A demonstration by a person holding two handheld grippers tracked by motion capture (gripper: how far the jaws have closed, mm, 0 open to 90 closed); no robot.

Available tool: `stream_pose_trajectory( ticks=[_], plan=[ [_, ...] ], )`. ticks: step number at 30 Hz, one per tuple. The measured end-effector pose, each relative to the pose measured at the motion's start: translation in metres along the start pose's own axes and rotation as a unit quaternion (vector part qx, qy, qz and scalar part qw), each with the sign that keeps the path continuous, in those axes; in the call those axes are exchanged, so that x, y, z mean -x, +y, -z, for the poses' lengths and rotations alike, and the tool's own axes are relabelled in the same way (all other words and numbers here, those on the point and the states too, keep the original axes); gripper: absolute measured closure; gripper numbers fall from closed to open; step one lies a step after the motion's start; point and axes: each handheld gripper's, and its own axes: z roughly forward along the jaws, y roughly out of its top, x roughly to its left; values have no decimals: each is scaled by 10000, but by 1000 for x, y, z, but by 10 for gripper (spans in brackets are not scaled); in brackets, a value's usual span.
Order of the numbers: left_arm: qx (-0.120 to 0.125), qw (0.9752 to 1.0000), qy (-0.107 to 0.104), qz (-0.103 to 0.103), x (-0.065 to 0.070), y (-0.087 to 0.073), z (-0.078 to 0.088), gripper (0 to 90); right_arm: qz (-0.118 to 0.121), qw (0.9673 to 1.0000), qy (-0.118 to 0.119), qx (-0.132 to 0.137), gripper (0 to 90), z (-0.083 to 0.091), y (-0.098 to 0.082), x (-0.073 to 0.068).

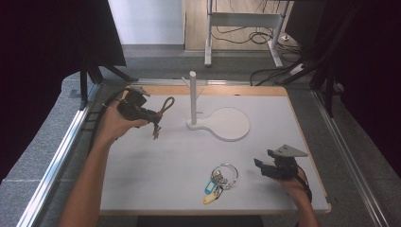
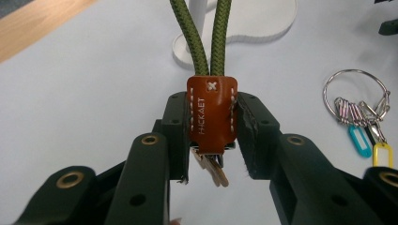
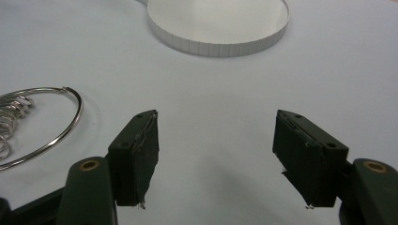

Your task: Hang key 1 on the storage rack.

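Observation:
My left gripper (image 1: 152, 116) is shut on the brown leather tab (image 2: 212, 111) of a keychain. Its green cord loop (image 2: 202, 35) runs up out of the tab toward a white peg stand (image 1: 193, 97). In the high view the cord loop (image 1: 166, 105) hangs in the air left of the stand, lifted off the table, with a key dangling below (image 1: 155, 132). My right gripper (image 1: 259, 166) rests low at the table's front right, jaws wide apart with nothing between them (image 3: 216, 159). A metal key ring with blue and yellow tags (image 1: 220, 179) lies just left of it.
The stand's flat round white base (image 1: 229, 124) spreads right of the peg. The white mat (image 1: 156, 170) covers a wood-edged table (image 1: 236, 90). The large ring (image 3: 56, 126) lies near my right gripper's left jaw. Metal rails run along both table sides.

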Motion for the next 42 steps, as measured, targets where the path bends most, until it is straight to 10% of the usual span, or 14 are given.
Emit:
stream_pose_trajectory(
  ticks=[42],
  plan=[
    [449, 9963, -670, 282, -47, 63, -16, 673, -69, 10000, -23, -19, 318, 1, -3, 5]
  ],
)
